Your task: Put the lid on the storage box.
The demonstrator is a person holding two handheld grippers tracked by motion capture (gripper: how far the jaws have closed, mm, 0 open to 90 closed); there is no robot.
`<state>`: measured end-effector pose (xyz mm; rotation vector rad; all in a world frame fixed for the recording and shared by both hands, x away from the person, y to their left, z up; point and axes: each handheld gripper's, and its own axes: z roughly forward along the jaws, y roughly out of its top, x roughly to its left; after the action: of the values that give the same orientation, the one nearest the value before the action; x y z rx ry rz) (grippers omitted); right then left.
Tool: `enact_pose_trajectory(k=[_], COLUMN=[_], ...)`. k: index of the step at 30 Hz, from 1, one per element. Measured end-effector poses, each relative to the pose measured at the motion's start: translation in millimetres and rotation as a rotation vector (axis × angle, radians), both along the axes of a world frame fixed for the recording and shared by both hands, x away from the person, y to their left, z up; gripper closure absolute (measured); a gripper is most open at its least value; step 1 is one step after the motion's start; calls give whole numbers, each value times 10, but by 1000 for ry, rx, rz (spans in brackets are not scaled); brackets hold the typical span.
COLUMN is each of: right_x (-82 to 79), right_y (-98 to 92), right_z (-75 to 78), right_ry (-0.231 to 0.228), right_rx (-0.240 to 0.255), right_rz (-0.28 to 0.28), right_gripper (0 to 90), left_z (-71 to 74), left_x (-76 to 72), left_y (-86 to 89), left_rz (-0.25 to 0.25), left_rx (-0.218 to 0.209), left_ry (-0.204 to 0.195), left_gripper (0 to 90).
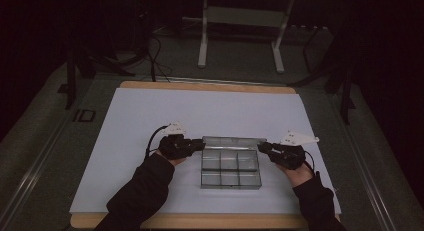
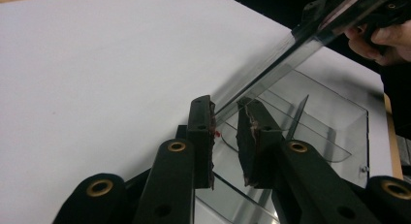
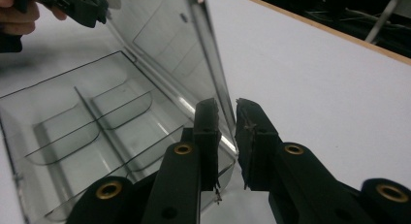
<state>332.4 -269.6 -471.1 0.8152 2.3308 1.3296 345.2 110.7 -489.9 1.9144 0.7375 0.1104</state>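
A clear plastic box is sitting on the white sheet covering the table, its lid standing raised. The left gripper is touching the lid's left end, the right gripper its right end.

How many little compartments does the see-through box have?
6. The clear box lies on the white table, lid up. In the high view, three compartments run along its far row and three along its near row. None look hidden.
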Motion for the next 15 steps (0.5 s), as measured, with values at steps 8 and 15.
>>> enact_pose_trajectory(k=[8,15], right_x=[-70,-133], right_y=[-72,-103], right_z=[-59,-120], right_ry=[25,39], right_rx=[4,1], right_rz=[37,54], right_gripper=[811,811], left_z=[-16,-47], left_x=[-92,-164], left_y=[14,12], left_rz=[-25,-40], left_rx=[32,56], left_ry=[3,5], left_gripper=[796,796])
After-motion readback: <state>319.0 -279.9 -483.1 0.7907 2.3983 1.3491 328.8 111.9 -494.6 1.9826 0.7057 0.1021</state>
